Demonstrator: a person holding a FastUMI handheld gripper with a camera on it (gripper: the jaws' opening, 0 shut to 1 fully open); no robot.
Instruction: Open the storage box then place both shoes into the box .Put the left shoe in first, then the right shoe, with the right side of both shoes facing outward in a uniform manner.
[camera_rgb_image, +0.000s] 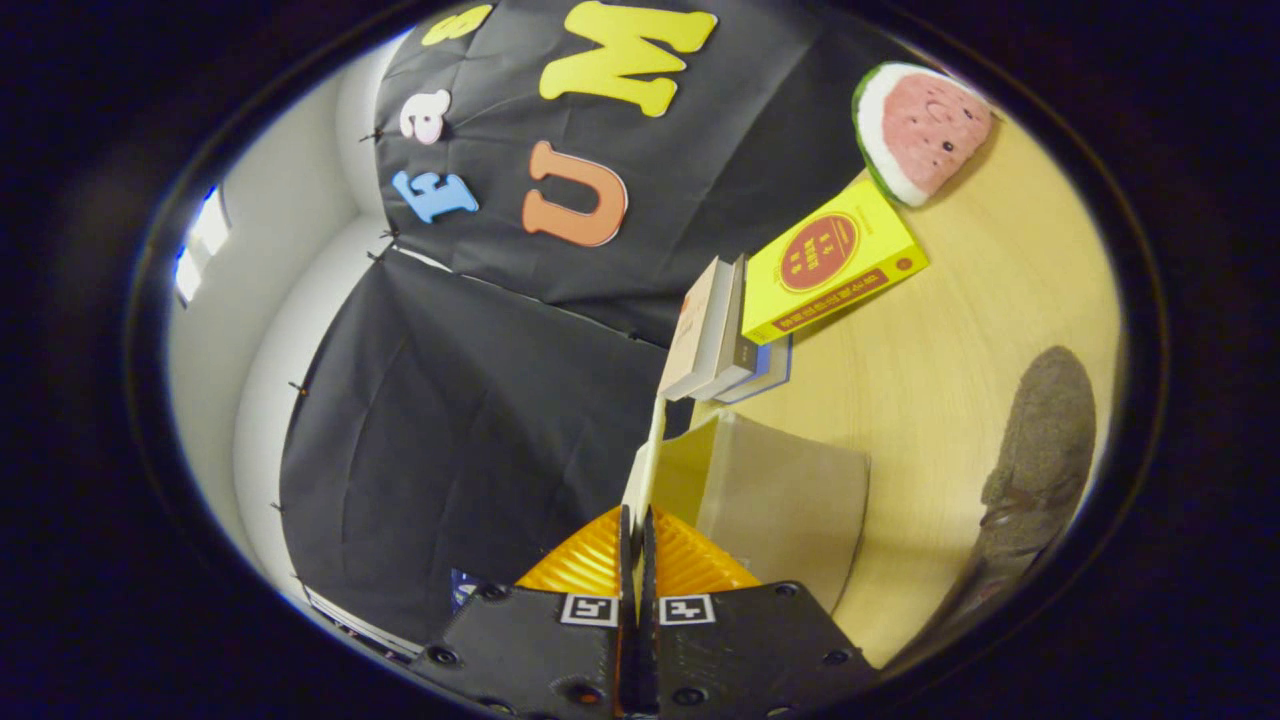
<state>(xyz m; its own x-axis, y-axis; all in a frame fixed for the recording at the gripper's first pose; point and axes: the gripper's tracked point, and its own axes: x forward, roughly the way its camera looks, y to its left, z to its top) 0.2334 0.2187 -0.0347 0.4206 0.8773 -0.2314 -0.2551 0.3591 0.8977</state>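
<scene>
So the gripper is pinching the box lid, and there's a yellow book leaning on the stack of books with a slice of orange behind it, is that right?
Not quite: the thing beyond the yellow book is a watermelon slice, not an orange one. The rest holds in the gripper view: the gripper is shut on the thin edge of the box lid, and the yellow book leans on the stack of books.

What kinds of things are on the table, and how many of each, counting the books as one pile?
Shoe: 1
Box: 1
Book pile: 1
Watermelon toy: 1
Total: 4
The gripper is at the box, jaws shut on its lid.
</scene>
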